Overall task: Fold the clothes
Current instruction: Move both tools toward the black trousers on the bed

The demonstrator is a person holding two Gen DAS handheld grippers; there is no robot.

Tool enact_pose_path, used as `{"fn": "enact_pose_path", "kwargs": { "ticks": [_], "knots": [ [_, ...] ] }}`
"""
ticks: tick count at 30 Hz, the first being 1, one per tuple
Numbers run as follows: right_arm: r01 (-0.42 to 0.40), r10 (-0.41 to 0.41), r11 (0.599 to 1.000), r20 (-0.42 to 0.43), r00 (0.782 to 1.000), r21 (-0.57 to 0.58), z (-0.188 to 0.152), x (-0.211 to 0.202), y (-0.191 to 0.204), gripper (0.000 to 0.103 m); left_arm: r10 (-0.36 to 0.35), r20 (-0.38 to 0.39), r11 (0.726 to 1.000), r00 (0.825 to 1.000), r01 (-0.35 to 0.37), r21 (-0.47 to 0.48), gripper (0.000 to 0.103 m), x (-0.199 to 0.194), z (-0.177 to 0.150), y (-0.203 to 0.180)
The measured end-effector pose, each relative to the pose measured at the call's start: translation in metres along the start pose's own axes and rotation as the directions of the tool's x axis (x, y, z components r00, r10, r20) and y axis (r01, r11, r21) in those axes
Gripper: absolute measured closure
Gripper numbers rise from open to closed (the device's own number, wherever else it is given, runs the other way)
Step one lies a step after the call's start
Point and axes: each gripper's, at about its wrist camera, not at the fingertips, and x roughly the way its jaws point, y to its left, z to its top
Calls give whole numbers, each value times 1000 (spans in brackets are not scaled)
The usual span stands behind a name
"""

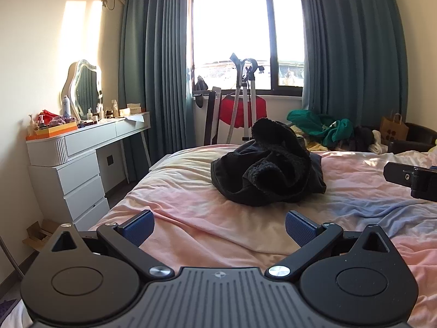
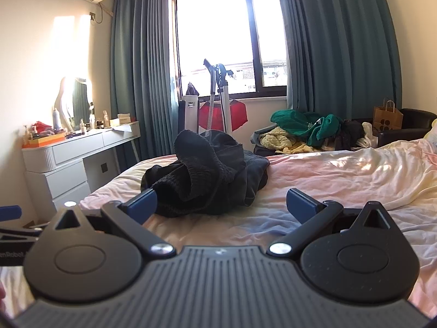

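Hovering both tools low over the bed [image 1: 207,218], jaws spread wide and holding nothing — left gripper [image 1: 220,225], right gripper [image 2: 221,205]. Black garment [image 1: 266,168] sits crumpled in a heap on the pink sheet, fleecy lining showing, nothing flat or squared.

Step, as I judge it: approach for a grasp — the heap needs opening out before any fold. Next move calls for finding an edge or hem in that bunch; hard to pick one from here.

Garment lies ahead of the left gripper, clear of its fingers. In the right view it sits ahead and left, apparently just beyond the left pad [image 2: 143,205]; contact unclear.
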Motion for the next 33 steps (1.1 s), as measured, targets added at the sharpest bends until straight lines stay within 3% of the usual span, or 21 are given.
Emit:
{"fn": "enact_pose_path", "kwargs": {
  "ticks": [13,33],
  "knots": [
    [-10,7,999,52,999,46,-1,-4,-3,0,3,12,999,1000,-3,-42,0,-2,-1,2],
    [18,-20,999,39,999,50,9,-13,-1,0,-6,-14,997,1000,5,-77,0,9,-13,5]
  ]
}}
